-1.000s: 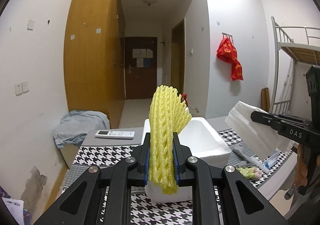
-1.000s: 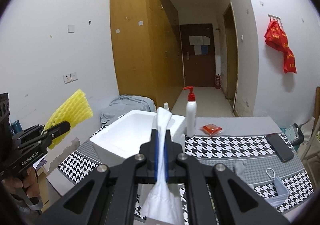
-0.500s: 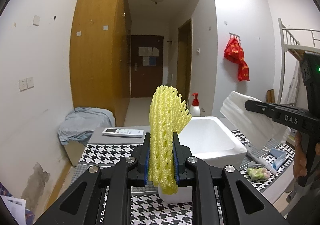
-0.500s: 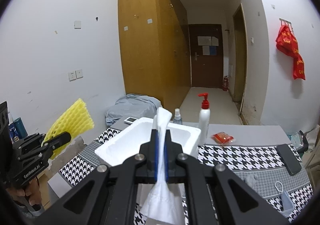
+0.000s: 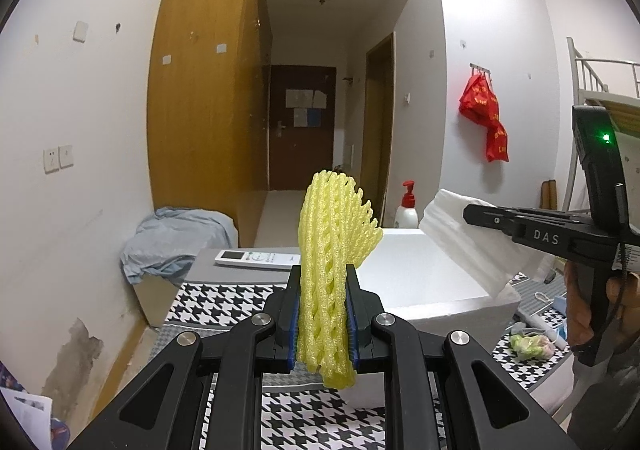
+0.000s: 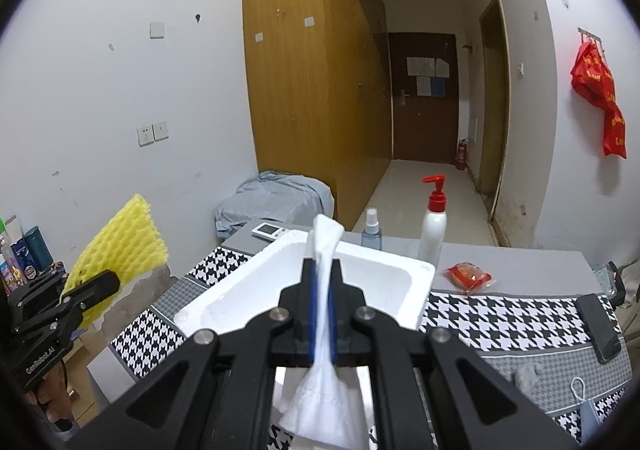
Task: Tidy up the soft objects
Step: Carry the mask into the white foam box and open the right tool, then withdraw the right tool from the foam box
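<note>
Carrying two soft pieces toward the white box (image 6: 224, 302), which is looking empty.
Left tool (image 5: 323, 324) is pinching yellow foam netting (image 5: 332, 250); right tool (image 6: 322, 320) is pinching a white cloth (image 6: 326, 406); neither is dropped in yet.

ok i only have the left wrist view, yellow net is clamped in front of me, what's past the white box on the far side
Observer: A clear spray bottle stands beside the pump bottle; your yellow foam net hides it.
Operator: anything flat on the cloth to the right
Observer: A dark phone lies near the table's right edge.
Operator: and right gripper
Observer: The right gripper is shut on a white foam sheet, in front of the foam box.
</note>
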Tool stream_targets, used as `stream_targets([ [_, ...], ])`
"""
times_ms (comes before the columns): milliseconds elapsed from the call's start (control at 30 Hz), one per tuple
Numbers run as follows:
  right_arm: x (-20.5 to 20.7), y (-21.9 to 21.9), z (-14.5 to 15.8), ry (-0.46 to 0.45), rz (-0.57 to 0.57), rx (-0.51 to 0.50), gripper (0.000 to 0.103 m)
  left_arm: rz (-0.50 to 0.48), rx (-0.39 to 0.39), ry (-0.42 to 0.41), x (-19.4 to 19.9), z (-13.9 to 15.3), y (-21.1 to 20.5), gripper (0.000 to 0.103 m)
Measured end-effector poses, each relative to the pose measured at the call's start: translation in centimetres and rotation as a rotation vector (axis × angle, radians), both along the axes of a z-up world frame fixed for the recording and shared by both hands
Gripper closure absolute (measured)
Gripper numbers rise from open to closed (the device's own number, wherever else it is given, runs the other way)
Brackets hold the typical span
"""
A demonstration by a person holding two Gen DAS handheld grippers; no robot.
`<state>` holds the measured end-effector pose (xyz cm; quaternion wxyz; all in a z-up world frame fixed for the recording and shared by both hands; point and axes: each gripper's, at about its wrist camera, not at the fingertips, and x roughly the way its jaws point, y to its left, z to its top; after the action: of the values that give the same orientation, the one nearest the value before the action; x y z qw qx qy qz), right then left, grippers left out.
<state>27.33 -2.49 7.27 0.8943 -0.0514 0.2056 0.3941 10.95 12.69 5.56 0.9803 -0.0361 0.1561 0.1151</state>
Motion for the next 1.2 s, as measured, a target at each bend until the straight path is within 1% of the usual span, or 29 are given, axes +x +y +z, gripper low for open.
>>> stream_targets([
  [467, 1.4, 2.3, -1.2, 0.039, 0.004, -0.056, 0.095, 0.010, -0.013, 0.009, 0.3, -0.3, 0.7, 0.084],
  [500, 1.4, 2.4, -1.3, 0.039, 0.004, -0.061, 0.091, 0.011, -0.013, 0.010, 0.4, -0.3, 0.8, 0.084],
  [533, 1.3, 2.5, -1.4, 0.039, 0.005, -0.065, 0.084, 0.012, -0.012, 0.011, 0.4, -0.3, 0.8, 0.084],
  [567, 1.3, 2.6, -1.4, 0.039, 0.005, -0.066, 0.079, 0.013, -0.012, 0.011, 0.4, -0.3, 0.7, 0.084],
  [600, 1.3, 2.6, -1.4, 0.036, 0.006, -0.065, 0.065, 0.014, -0.013, 0.011, 0.4, -0.3, 0.8, 0.084],
  [633, 1.2, 2.6, -1.4, 0.031, 0.005, -0.065, 0.044, 0.014, -0.014, 0.012, 0.4, -0.3, 0.8, 0.084],
  [667, 1.1, 2.6, -1.5, 0.022, 0.000, -0.067, 0.034, 0.014, -0.014, 0.012, 0.4, -0.3, 0.8, 0.084],
  [700, 0.9, 2.5, -1.4, 0.004, -0.014, -0.064, 0.020, 0.015, -0.016, 0.013, 0.5, -0.3, 0.8, 0.084],
  [733, 0.7, 2.4, -1.2, -0.016, -0.027, -0.058, 0.015, 0.015, -0.018, 0.015, 0.5, -0.4, 0.9, 0.084],
  [767, 0.4, 2.2, -1.1, -0.034, -0.033, -0.053, 0.013, 0.015, -0.020, 0.016, 0.6, -0.4, 0.9, 0.084],
  [933, -1.0, 1.8, -0.8, -0.088, 0.008, -0.047, 0.004, 0.011, -0.031, 0.018, 0.7, -0.3, 1.0, 0.084],
  [1033, -1.4, 1.6, -0.8, -0.109, 0.000, -0.051, 0.002, 0.007, -0.027, 0.017, 0.7, -0.2, 0.9, 0.084],
  [1200, -1.1, 1.3, -0.7, -0.097, -0.023, -0.056, 0.001, 0.004, -0.024, 0.018, 0.7, -0.3, 0.9, 0.084],
])
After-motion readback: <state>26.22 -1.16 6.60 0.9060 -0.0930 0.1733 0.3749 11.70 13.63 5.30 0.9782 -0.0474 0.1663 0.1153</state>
